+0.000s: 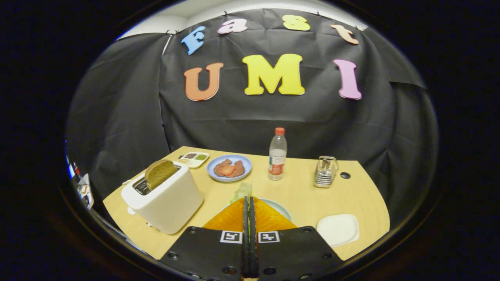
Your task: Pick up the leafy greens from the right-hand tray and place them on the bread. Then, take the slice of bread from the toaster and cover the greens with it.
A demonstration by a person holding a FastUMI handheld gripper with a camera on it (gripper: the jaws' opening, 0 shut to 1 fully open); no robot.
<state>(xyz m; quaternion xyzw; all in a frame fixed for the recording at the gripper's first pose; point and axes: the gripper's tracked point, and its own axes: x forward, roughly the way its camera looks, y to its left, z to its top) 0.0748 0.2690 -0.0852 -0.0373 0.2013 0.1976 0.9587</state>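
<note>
My gripper [249,199] has its fingers pressed together, and a pale leafy green [242,190] sticks out just past their tips, pinched between them. Under the fingers lies a light round plate [282,210], mostly hidden, so I cannot see what is on it. To the right of the fingers sits a white tray [338,229] with nothing on it. A white toaster [164,199] stands to the left of the fingers, and a brown slice of bread [160,173] rises out of its slot.
Beyond the fingers on the wooden table [367,199] are a blue plate [229,168] with patties and a tomato slice, a small sauce tray [194,159], a clear bottle [277,154] with a red cap and a metal rack [325,171].
</note>
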